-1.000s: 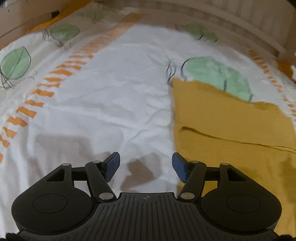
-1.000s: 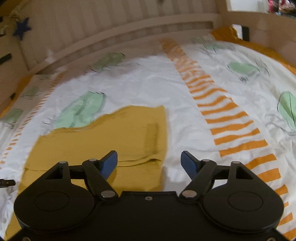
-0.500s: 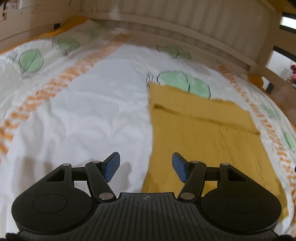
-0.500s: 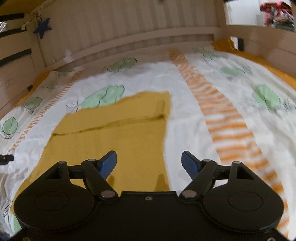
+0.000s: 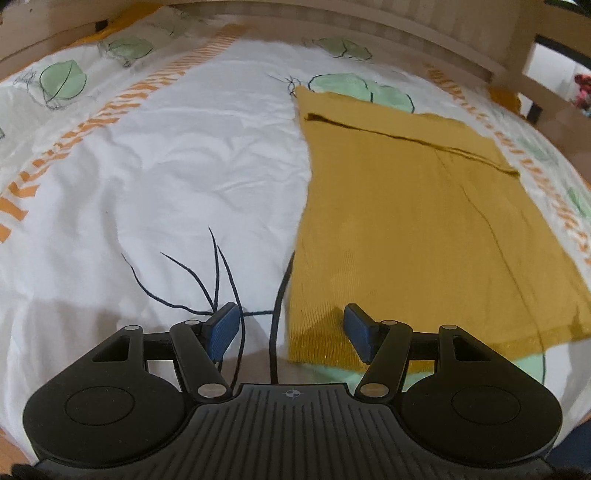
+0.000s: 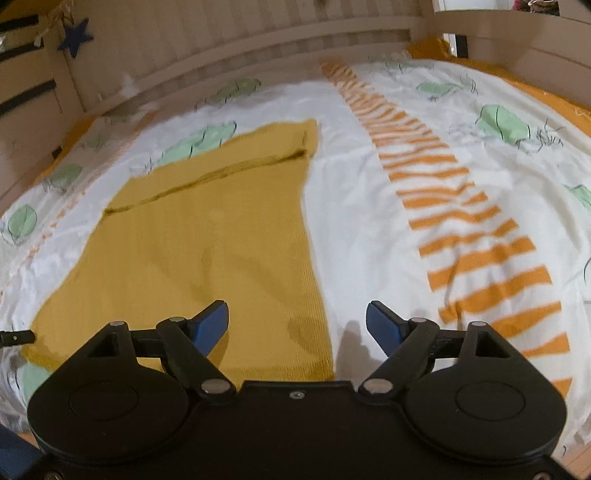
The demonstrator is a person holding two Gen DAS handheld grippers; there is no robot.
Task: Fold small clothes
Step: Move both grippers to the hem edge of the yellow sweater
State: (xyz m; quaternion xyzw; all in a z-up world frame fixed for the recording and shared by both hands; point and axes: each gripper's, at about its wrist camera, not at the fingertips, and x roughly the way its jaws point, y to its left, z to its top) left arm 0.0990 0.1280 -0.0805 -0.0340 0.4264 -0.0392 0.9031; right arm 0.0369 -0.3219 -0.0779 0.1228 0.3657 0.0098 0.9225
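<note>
No writing can be read anywhere. The mustard garment lies flat on the leaf-print sheet, a fold seam across its far end. The left gripper tilts down over the near left corner, jaws apart and empty. The right gripper straddles the near right edge; its jaws have just been opening, gripping nothing.

a home bedroom, likely a child's. bed across most of both frames, covered by a white duvet printed with green leaves and orange stripes. pale wooden slatted bed rail along the top. dark blue star ornament hanging upper left of the right wrist frame.
</note>
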